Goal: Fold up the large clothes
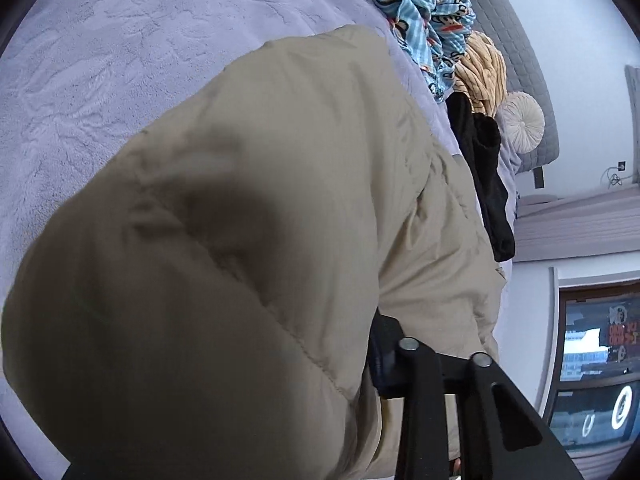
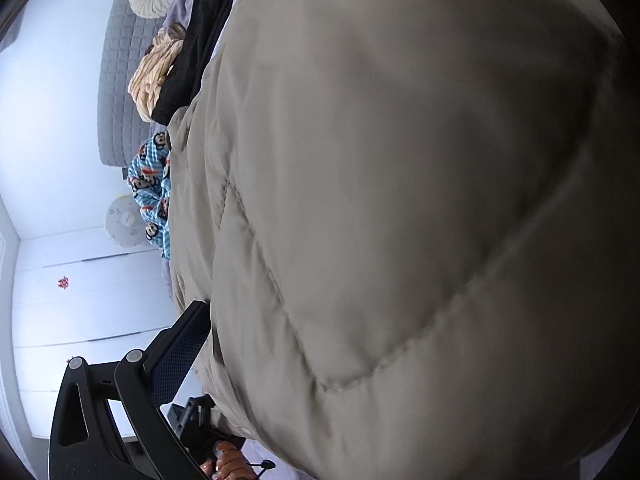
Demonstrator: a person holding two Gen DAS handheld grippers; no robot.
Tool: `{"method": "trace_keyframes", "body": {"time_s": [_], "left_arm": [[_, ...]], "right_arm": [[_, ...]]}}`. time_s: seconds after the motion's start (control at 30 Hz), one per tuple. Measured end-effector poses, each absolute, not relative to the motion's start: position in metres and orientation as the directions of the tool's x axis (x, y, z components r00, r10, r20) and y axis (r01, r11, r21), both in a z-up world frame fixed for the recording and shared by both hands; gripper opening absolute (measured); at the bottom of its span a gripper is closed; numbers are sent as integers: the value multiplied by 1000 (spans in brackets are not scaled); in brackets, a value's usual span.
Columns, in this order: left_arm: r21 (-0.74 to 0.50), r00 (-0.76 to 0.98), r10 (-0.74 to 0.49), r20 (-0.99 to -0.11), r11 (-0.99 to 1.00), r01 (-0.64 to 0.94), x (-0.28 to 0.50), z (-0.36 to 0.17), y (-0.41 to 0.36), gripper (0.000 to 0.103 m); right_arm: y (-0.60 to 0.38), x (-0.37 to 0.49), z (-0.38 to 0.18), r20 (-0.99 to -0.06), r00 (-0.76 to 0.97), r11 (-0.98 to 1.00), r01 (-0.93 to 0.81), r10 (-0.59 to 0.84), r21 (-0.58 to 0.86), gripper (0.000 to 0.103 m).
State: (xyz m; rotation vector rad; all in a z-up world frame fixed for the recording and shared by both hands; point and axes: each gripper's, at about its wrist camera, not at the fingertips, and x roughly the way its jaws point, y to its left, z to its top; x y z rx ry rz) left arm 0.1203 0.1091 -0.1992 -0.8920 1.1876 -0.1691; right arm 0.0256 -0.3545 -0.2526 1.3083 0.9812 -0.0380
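Note:
A beige quilted puffer jacket (image 1: 240, 240) fills most of the left wrist view, lifted over the lilac bedspread (image 1: 120, 60). It also fills the right wrist view (image 2: 400, 220). My left gripper (image 1: 380, 360) is shut on the jacket's fabric; only one blue-padded finger (image 1: 384, 364) shows, the other is hidden by cloth. My right gripper (image 2: 204, 332) is shut on the jacket's edge, with one blue pad (image 2: 180, 344) showing beside the fabric.
At the bed's head lie a blue monkey-print garment (image 1: 424, 20), a tan striped garment (image 1: 480, 68), a black garment (image 1: 484, 176) and a round cream cushion (image 1: 522, 118) against a grey headboard (image 1: 512, 40). A window (image 1: 596, 360) is at right. White wardrobe doors (image 2: 80, 300) show.

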Motion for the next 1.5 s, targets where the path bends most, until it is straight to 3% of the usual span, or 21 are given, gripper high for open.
{"method": "trace_keyframes", "body": {"time_s": [0.03,0.1,0.17,0.3,0.53,0.73,1.13,1.23,1.27,1.3,1.43,1.5], "left_arm": [[-661,410,-534,-739,690,-293,118,-192,108,25],[-596,424,-480,-768,777,-202,116,-173,99,21],[-532,440,-437,-785,839,-116,115,-155,88,19],[-488,469,-431,-771,873,0,107,-124,81,19],[-471,468,-464,-752,875,111,84,-95,95,19],[-480,442,-484,-755,868,131,26,-100,113,19],[-454,319,-424,-847,891,-22,-116,-126,124,19],[-449,279,-409,-869,888,-98,-125,-131,138,20],[-446,277,-404,-872,889,-106,-125,-127,145,20],[-431,282,-388,-877,896,-106,-126,-120,151,20],[-331,325,-285,-902,939,-96,-140,-86,173,20],[-279,372,-222,-901,954,-105,-146,-68,182,20]], "right_arm": [[-355,24,-252,-616,622,304,541,483,784,95],[-358,19,-253,-624,620,293,557,476,777,53],[-358,14,-251,-602,635,274,544,484,793,36],[-353,6,-229,-606,647,336,505,462,795,25],[-337,-24,-201,-616,648,388,480,448,787,24],[-325,-56,-198,-645,603,413,496,469,764,24],[-332,-123,-207,-669,509,445,501,542,742,24],[-343,-140,-217,-685,475,424,548,553,721,38],[-346,-141,-215,-703,459,434,563,544,704,49],[-349,-142,-211,-722,445,458,566,530,686,54],[-351,-158,-179,-789,409,619,491,458,613,54],[-349,-165,-158,-802,418,681,434,427,589,40]]}}
